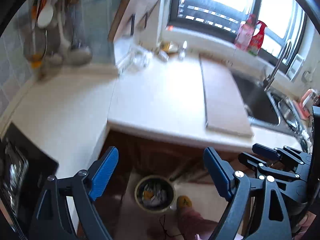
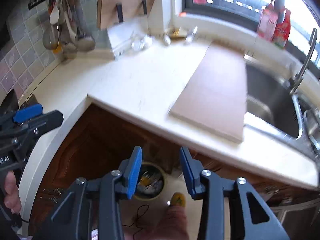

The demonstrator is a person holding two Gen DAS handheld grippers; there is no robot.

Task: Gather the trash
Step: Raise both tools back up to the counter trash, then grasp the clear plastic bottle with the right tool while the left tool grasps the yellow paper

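A round trash bin [image 1: 155,194] stands on the floor below the counter, with crumpled paper and an orange scrap inside; it also shows in the right wrist view [image 2: 150,184]. My left gripper [image 1: 161,172] is open and empty, held above the bin in front of the counter edge. My right gripper [image 2: 161,172] is open and empty too, also above the bin. The right gripper shows at the right edge of the left wrist view [image 1: 278,156]. The left gripper shows at the left edge of the right wrist view [image 2: 30,114]. Small clear wrappers [image 2: 141,43] lie at the back of the counter.
A white L-shaped counter [image 2: 144,84] carries a wooden cutting board [image 2: 216,94] beside a steel sink [image 2: 270,104] with a tall tap [image 2: 304,64]. Utensils [image 2: 60,34] hang on the tiled wall. Red packets [image 2: 276,26] stand on the windowsill. A yellow slipper [image 2: 178,199] is beside the bin.
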